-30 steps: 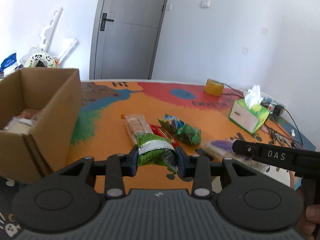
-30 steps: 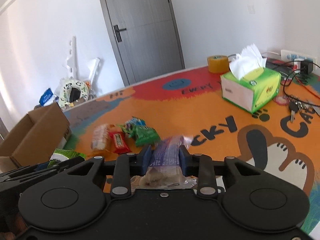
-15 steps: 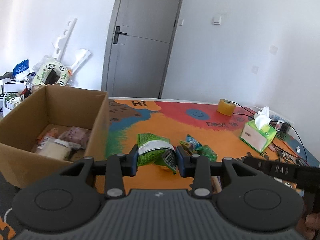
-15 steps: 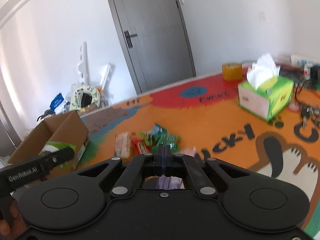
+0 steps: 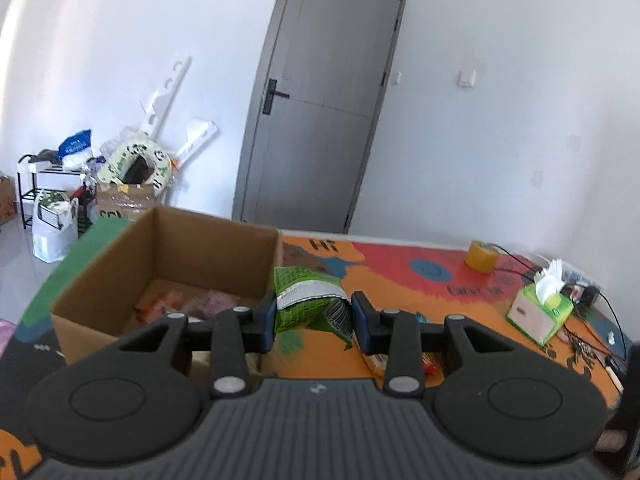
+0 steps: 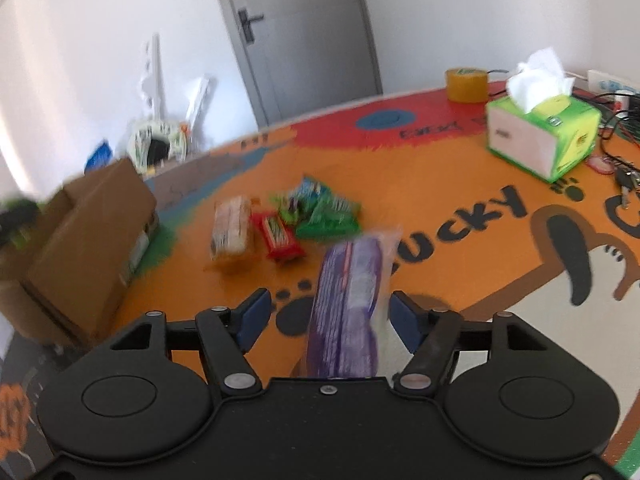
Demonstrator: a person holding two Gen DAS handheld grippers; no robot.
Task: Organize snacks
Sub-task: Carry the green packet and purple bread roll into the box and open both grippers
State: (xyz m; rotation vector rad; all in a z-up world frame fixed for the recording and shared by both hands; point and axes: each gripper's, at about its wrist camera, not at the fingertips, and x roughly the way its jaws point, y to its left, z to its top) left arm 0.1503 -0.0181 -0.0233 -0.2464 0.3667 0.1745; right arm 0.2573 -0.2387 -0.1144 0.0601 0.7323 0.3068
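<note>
My left gripper is shut on a green snack bag and holds it in the air beside the right wall of the open cardboard box, which holds several snack packets. My right gripper is open, and a purple snack packet lies between its spread fingers without being squeezed. On the orange mat in the right wrist view lie a tan cracker pack, a red bar and green snack bags. The box also shows in the right wrist view, at left.
A green tissue box and a yellow tape roll sit at the table's far right, with cables and keys beyond. A grey door and floor clutter stand behind the table.
My left gripper has lifted the green bag and carried it left to the box. My right gripper, shut half a second ago, has opened around the purple packet.
</note>
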